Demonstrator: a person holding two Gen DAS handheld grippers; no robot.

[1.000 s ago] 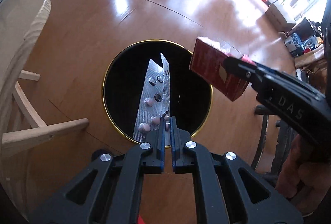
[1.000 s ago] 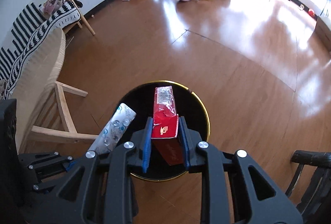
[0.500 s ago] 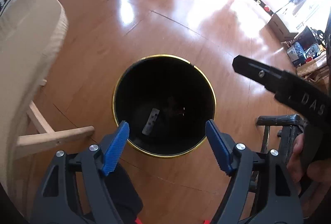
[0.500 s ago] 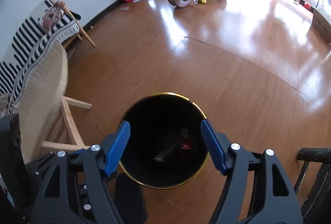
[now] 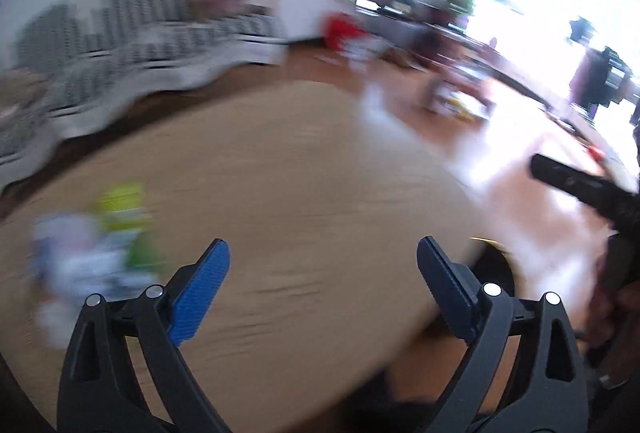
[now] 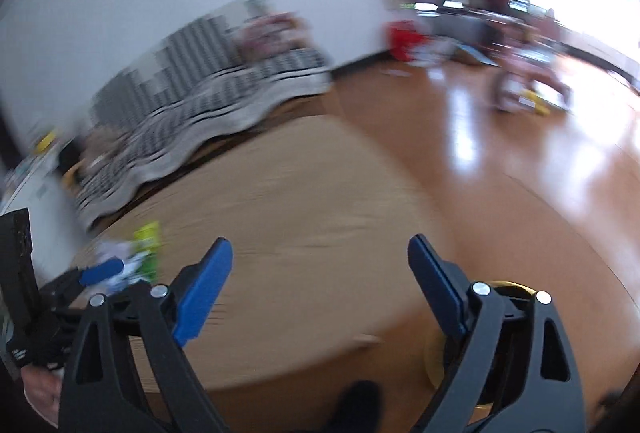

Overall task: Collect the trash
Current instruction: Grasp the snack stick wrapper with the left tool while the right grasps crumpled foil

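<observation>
Both views are smeared by motion. In the left wrist view the left gripper (image 5: 322, 285) has its jaws spread wide and opening, with nothing between the blue pads (image 5: 199, 295), only the bare top of a round wooden table (image 5: 304, 193). The trash (image 5: 100, 245), a blurred heap of white, blue and yellow-green wrappers, lies on the table at the left of the frame, to the left of the left pad and apart from it. A slice of the black, gold-rimmed bin (image 5: 494, 263) peeks out past the table's edge, just right of the right pad. At the right edge the right gripper's black finger juts in. In the right wrist view the right gripper (image 6: 320, 273) is likewise spread and opening, empty, with the same trash at lower left.
</observation>
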